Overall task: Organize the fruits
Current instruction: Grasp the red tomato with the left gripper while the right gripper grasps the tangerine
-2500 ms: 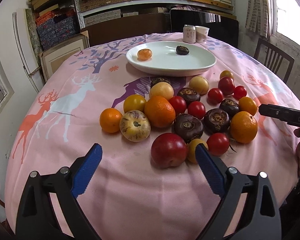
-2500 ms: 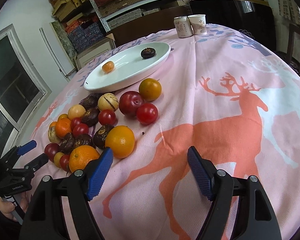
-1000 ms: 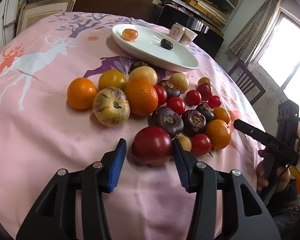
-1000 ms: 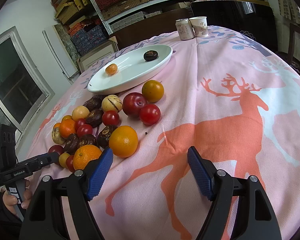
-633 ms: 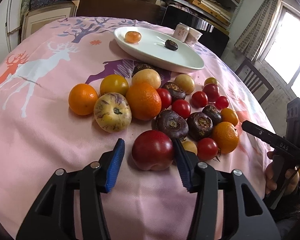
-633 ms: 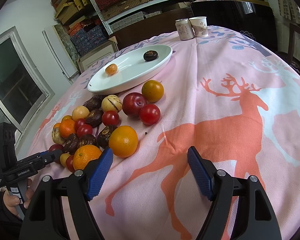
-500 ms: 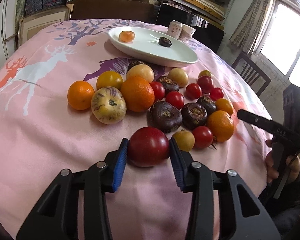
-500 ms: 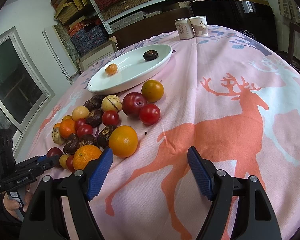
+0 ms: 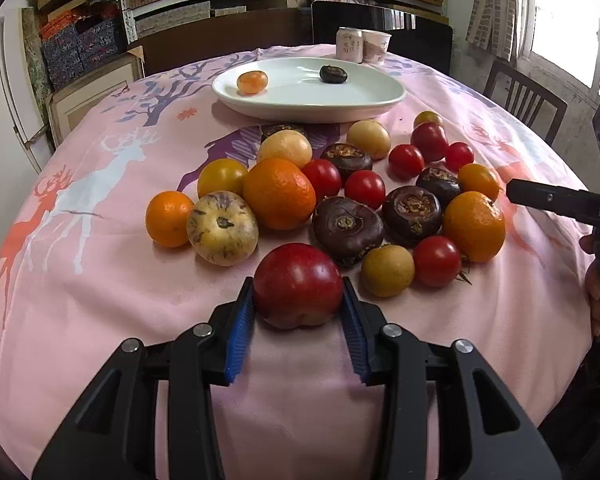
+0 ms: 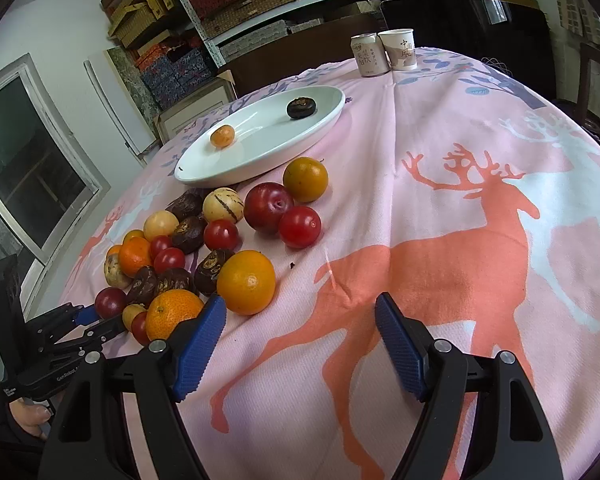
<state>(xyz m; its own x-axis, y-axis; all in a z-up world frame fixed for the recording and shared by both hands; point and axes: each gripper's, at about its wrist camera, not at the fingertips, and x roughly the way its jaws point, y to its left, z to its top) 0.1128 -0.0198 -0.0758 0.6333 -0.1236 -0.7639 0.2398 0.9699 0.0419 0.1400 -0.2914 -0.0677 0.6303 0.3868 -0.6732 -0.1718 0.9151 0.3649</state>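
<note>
Your grippers are black plastic, with ribbed blue pads and silver screws.

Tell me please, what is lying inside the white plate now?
Inside the white plate lie two things, apart: a small orange fruit and a dark purple-brown fruit. Nothing covers its inside.

Pink deer-patterned tablecloth, white plate.
</note>
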